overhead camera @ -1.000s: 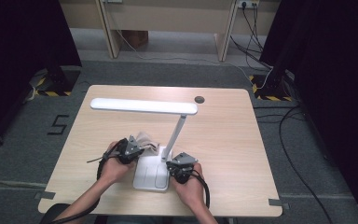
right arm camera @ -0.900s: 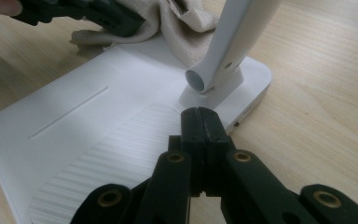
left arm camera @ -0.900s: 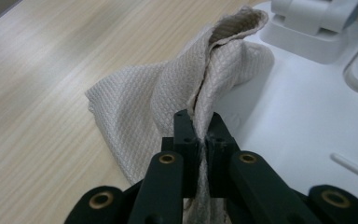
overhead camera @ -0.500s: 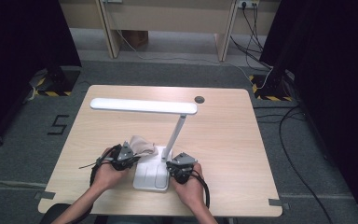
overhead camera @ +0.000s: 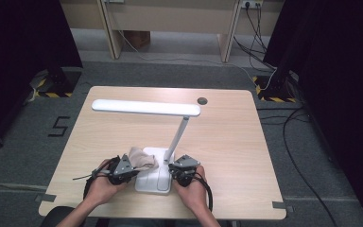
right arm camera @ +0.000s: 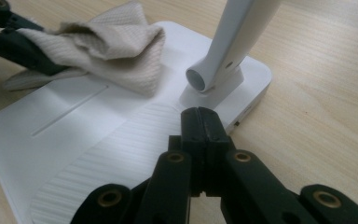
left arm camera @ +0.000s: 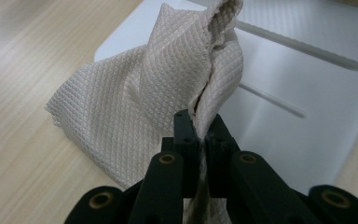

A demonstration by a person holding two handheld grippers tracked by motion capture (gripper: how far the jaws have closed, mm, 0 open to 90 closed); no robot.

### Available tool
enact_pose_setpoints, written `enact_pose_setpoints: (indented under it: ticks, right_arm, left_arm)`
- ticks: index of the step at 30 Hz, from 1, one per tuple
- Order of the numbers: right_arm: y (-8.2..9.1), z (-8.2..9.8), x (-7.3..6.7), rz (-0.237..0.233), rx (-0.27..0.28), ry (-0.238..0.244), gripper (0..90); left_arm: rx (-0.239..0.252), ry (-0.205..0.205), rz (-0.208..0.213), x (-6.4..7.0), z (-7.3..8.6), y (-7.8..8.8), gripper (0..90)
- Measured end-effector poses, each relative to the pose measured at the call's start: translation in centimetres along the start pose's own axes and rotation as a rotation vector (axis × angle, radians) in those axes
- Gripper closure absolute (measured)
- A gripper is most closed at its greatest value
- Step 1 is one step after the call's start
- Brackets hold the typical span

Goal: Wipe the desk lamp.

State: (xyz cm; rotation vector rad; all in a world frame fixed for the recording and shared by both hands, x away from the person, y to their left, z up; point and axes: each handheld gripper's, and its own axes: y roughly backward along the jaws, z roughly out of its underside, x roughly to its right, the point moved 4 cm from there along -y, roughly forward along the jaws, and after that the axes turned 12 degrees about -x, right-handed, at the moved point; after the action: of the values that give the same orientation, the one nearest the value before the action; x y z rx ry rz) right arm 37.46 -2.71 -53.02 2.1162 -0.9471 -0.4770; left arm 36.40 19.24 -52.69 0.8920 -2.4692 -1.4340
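A person sits at a wooden desk (overhead camera: 246, 142) with a gripper in each hand. A white lamp (overhead camera: 170, 142) stands near the front edge of the desk. It has a flat white base (overhead camera: 153, 177), a thin arm that leans up, and a long flat head (overhead camera: 146, 108) on top.

The left gripper (overhead camera: 128, 166) is pinching a beige cloth (overhead camera: 142, 159). In the left gripper view its two black jaws are pressed together on a fold of the cloth (left arm camera: 168, 79), and the cloth stands up in a bunch in front of them. The cloth has a pattern of tiny diamonds. Part of it lies on the near left corner of the lamp base (left arm camera: 298, 93) and part hangs over onto the desk beside it.

The right gripper (overhead camera: 178, 171) is at the right side of the lamp base. In the right gripper view its jaws are pressed together with nothing between them. The tips sit over the ribbed part of the base (right arm camera: 121, 135), close to where the lamp arm (right arm camera: 233, 42) joins it. They may be touching the base, but it is hard to tell.

A small dark round hole (overhead camera: 202, 100) is at the far side of the desk.
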Motion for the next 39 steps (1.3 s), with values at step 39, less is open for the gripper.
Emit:
enact_pose_setpoints:
  ticks: [39]
  right_arm:
    - [0.0, 0.0, -0.1, 0.0, 0.003, 0.005, 90.0]
  left_arm:
    - [0.074, 0.093, -0.023, 1.8, 4.3, 6.4, 84.9]
